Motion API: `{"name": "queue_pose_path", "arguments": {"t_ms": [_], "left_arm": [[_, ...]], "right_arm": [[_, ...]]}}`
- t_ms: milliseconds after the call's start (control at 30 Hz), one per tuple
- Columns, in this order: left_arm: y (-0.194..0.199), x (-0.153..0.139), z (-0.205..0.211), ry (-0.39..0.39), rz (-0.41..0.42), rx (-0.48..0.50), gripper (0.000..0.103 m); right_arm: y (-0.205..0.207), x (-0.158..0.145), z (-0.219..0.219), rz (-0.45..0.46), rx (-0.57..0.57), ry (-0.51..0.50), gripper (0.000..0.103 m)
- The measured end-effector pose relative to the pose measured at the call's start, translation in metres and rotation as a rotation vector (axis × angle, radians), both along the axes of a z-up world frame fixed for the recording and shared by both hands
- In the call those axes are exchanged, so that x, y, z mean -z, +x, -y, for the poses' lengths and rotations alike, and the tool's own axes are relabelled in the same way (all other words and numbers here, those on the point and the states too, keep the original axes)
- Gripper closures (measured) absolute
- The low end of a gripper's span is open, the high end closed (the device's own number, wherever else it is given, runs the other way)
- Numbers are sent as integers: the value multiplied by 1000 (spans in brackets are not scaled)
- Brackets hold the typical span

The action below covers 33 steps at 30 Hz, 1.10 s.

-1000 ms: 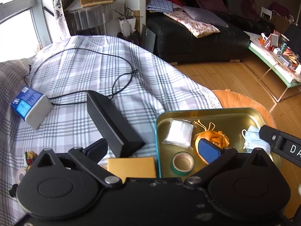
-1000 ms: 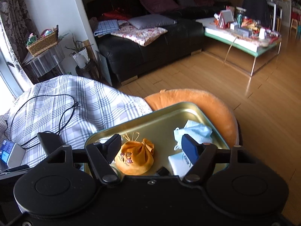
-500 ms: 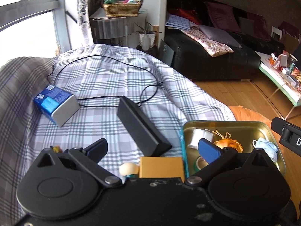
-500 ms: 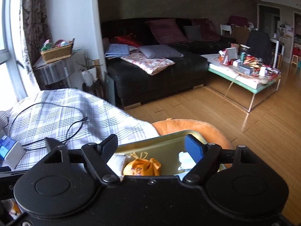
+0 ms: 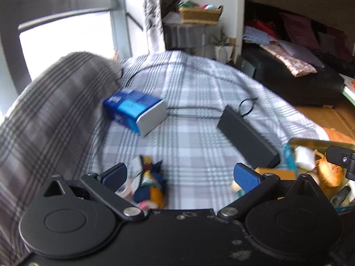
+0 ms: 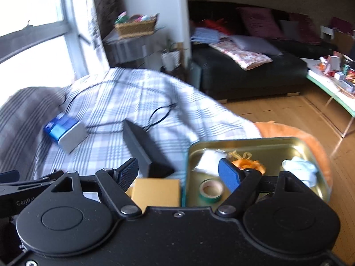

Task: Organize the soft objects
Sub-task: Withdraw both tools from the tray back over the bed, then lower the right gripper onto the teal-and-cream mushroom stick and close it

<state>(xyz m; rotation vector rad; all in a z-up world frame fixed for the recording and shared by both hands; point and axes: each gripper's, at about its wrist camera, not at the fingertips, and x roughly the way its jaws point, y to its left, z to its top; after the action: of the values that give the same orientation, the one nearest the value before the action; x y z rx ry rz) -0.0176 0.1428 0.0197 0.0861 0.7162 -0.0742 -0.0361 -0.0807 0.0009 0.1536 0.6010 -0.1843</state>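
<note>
Both tools are released and carry nothing. My left gripper point(image 5: 179, 176) stands jaws apart above the small toy point(image 5: 150, 185), a limp bundle of blue, yellow and red cloth lying on the plaid blanket point(image 5: 199, 115) near its front edge; I judge it the next pick. My right gripper point(image 6: 180, 173) hangs wide over the tray point(image 6: 261, 143), where an orange pouch point(image 6: 246, 160), a white packet point(image 6: 207, 160) and a face mask point(image 6: 301, 169) already lie together.
</note>
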Motion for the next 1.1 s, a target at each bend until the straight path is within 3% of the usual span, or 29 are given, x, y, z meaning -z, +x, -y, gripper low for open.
{"name": "queue_pose_path", "arguments": {"t_ms": [167, 333, 500, 1100], "left_arm": [[3, 37, -37, -7, -137, -47, 0], [10, 81, -72, -7, -277, -159, 0], [20, 109, -100, -48, -366, -243, 0], [22, 123, -100, -20, -322, -253, 0]], "right_arm": [[10, 16, -35, -57, -102, -16, 28], [20, 29, -59, -100, -167, -38, 32], [25, 39, -71, -121, -200, -59, 33], [74, 66, -98, -173, -195, -137, 33]]}}
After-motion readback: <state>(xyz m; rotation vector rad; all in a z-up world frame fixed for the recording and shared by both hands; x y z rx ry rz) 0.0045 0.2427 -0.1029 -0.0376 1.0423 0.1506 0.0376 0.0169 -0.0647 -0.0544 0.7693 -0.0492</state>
